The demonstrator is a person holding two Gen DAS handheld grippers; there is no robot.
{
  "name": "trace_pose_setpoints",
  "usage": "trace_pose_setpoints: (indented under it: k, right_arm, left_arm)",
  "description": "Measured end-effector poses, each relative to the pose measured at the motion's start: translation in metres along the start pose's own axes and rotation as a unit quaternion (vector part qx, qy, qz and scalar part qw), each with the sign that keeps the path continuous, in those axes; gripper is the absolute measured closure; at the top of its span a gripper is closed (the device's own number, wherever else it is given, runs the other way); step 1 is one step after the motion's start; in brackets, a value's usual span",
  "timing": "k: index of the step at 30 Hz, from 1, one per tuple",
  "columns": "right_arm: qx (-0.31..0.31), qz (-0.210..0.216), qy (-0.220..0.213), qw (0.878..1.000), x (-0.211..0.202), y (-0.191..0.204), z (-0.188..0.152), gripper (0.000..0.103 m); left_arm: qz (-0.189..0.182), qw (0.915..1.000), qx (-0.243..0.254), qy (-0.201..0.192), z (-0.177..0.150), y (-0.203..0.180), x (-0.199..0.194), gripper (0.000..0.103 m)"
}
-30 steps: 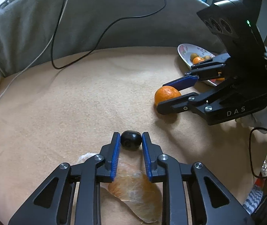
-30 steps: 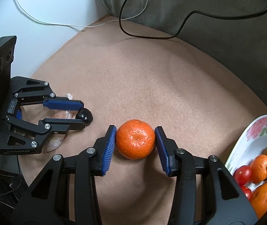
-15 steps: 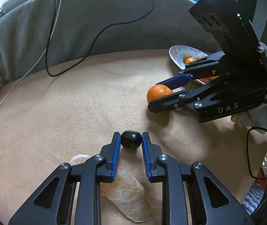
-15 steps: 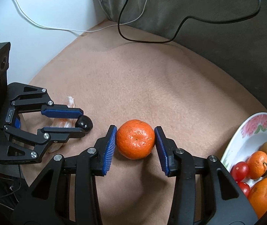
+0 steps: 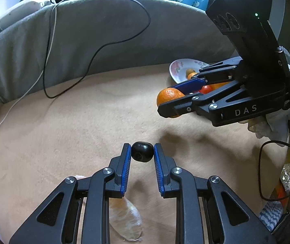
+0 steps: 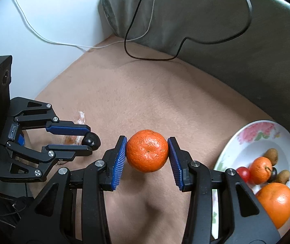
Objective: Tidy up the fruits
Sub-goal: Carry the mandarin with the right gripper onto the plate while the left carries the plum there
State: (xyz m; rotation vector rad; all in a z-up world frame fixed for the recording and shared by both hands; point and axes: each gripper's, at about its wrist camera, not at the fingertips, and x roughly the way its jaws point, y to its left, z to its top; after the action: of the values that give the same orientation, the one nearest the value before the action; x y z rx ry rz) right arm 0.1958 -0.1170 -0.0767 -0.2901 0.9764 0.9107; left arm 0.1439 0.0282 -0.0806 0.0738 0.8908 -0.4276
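Note:
My left gripper (image 5: 142, 151) is shut on a small dark round fruit (image 5: 142, 154), held clear above the tan cloth; the same left gripper (image 6: 91, 139) and dark fruit (image 6: 91, 140) show at the left of the right wrist view. My right gripper (image 6: 147, 147) is shut on an orange mandarin (image 6: 147, 150), lifted off the cloth. In the left wrist view the right gripper (image 5: 168, 99) holds that mandarin (image 5: 168, 96) at the upper right. A floral plate (image 6: 252, 134) with mandarins, a cherry tomato and small brown fruits lies at the right; the plate (image 5: 178, 70) is partly hidden behind the right gripper.
A clear plastic bag (image 5: 124, 219) with orange pieces lies on the cloth under my left gripper. A grey cushion (image 5: 96, 34) borders the far side, with a black cable (image 5: 96, 52) and a white cable (image 5: 47, 46) draped over it. Clutter sits at the right edge.
Both grippers have risen off the cloth with their fruits. The right gripper and mandarin have shifted toward the plate. The plastic bag now lies lower in the left wrist view.

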Motion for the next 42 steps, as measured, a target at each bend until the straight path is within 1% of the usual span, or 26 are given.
trace_pose_setpoints:
  k: [10,23,29,33,37,42]
  right_arm:
    - [0.015,-0.015,-0.025,0.999,-0.029,-0.020,-0.003,0.060]
    - [0.047,-0.042,-0.049,0.997,-0.059,-0.060,-0.011,0.060]
    - [0.060,-0.049,-0.059,0.995,-0.070,-0.075,-0.014,0.060]
    - [0.066,-0.052,-0.062,0.995,-0.073,-0.084,-0.017,0.060]
    - [0.079,-0.056,-0.061,0.993,-0.075,-0.097,-0.021,0.060]
    - [0.095,-0.058,-0.059,0.992,-0.073,-0.113,-0.022,0.060]
  left_arm:
    - [-0.017,0.9996,0.009,-0.019,0.015,-0.021,0.005,0.082]
    - [-0.046,0.9978,0.024,-0.042,0.031,-0.042,0.011,0.082]
    - [-0.065,0.9961,0.017,-0.056,0.039,-0.057,0.019,0.082]
    - [-0.077,0.9952,0.018,-0.057,0.050,-0.072,0.031,0.082]
    - [-0.077,0.9948,0.031,-0.060,0.053,-0.083,0.031,0.082]
    - [-0.087,0.9939,0.032,-0.060,0.062,-0.095,0.042,0.082]
